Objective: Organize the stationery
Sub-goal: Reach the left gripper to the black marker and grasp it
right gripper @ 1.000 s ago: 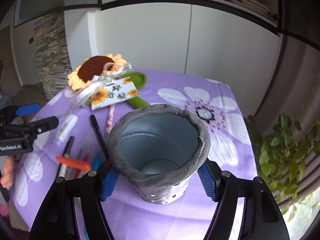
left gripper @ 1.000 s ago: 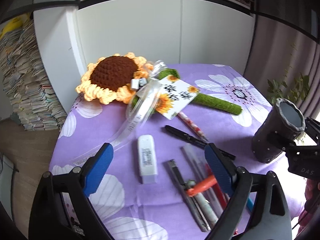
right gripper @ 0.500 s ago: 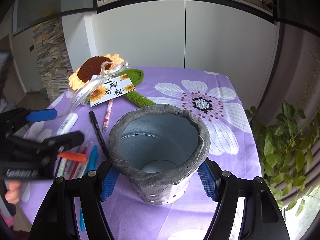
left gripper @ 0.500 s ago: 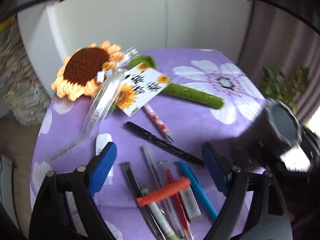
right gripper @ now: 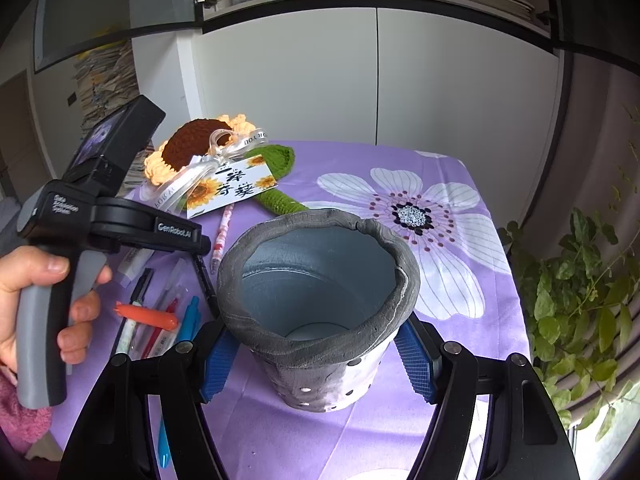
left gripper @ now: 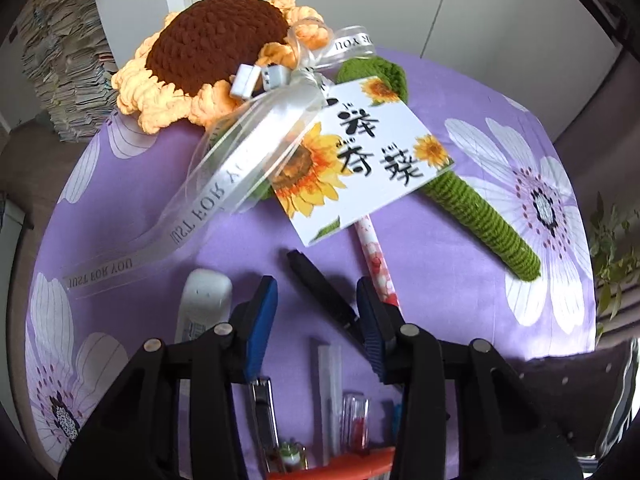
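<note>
My left gripper [left gripper: 316, 294] points down at the purple flowered tablecloth [left gripper: 440, 280], and its jaws are closing. A black pen [left gripper: 320, 284] lies between the jaws, close to the right pad, and neither pad presses on it. A hand holds this gripper [right gripper: 200, 242] in the right wrist view, just left of the holder. My right gripper [right gripper: 316, 360] is shut on the grey pen holder [right gripper: 320, 280], which stands upright and empty on the table. Loose on the cloth are a white correction tape [left gripper: 204, 304], a flowered pen [left gripper: 376, 256], an orange marker [right gripper: 146, 314] and a blue pen [right gripper: 188, 320].
A crochet sunflower [left gripper: 216, 40] with a green stem [left gripper: 484, 220], a ribbon [left gripper: 208, 200] and a sunflower card [left gripper: 360, 152] lies at the back of the table. White cabinets [right gripper: 376, 80] stand behind. A leafy plant [right gripper: 580, 300] is off the right edge, and stacked papers [right gripper: 104, 76] are at the left.
My left gripper has moved forward and down over the black pen, and its jaws have narrowed a lot. My right gripper has stayed put with the holder.
</note>
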`<state>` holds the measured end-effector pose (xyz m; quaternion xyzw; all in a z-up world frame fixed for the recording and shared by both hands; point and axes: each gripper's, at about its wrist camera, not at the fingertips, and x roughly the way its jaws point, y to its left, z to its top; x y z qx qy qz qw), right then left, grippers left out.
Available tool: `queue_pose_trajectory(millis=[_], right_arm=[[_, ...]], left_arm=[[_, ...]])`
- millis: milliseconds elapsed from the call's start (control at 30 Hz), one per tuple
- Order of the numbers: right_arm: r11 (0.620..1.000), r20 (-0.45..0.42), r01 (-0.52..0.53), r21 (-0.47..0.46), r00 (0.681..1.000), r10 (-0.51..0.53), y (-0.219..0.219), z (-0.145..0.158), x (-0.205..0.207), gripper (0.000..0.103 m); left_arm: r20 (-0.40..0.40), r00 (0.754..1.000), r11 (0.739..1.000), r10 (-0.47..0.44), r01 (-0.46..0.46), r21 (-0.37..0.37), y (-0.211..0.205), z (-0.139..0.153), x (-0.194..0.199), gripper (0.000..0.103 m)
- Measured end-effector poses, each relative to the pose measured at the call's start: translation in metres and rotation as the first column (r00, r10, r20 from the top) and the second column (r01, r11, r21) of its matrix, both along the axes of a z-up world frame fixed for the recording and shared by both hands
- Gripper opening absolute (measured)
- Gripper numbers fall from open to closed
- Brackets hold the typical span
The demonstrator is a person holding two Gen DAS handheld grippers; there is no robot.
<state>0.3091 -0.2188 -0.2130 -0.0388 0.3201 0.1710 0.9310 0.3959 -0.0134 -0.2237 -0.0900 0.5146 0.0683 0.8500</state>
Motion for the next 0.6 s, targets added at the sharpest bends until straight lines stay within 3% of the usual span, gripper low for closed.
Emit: queue_pose_trajectory(millis=[167, 267, 400, 600], right_arm=[[1.0, -0.003, -0.006, 0.005, 1.0, 0.006, 0.0, 0.0, 0.0, 0.073], [1.0, -0.005, -0.005, 0.008, 1.0, 0.005, 0.0, 0.0, 0.0, 0.073], [1.0, -0.008, 0.002, 0.009, 1.0, -0.002, 0.0, 0.001, -0.002, 0.073], [1.0, -0.005, 0.004, 0.014, 1.0, -0.004, -0.001, 0.001, -0.007, 0.073]], left_arm=[[-0.012, 1.0, 1.0, 0.016, -0.016, 0.002, 0.002, -0.002, 0.007, 0.038], [0.002, 1.0, 1.0, 0.017, -0.017, 0.019, 0.001, -0.003, 0.007, 0.02], [0.01, 1.0, 0.999, 0.003, -0.003, -0.036, 0.003, -0.001, 0.005, 0.017], [0.115, 0.992, 0.995, -0.055, 0.063, -0.072, -0.004, 0.03, -0.014, 0.013]])
